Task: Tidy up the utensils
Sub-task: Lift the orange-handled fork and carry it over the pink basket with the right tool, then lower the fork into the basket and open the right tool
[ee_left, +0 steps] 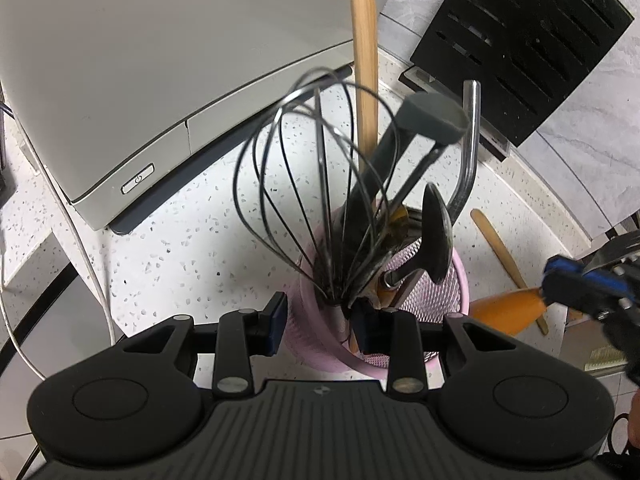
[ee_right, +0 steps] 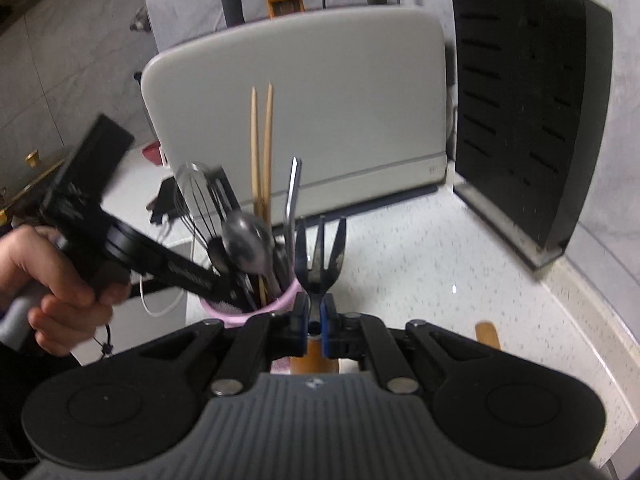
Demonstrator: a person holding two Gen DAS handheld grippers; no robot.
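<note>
The right gripper [ee_right: 315,314] pinches a fork [ee_right: 320,258], tines visible only in its own view; the left gripper [ee_left: 320,318] clasps the pink cup's [ee_left: 456,280] wall, hidden there.

Each handheld gripper, the left gripper [ee_left: 318,322] and the right gripper [ee_right: 315,322], has a ribbed dark-grey body with a small logo, two round black discs, black linkage arms with silver pivot pins, and blue-padded fingers [ee_left: 280,312]. A thin black cord dangles below the person's left hand [ee_right: 60,280].
</note>
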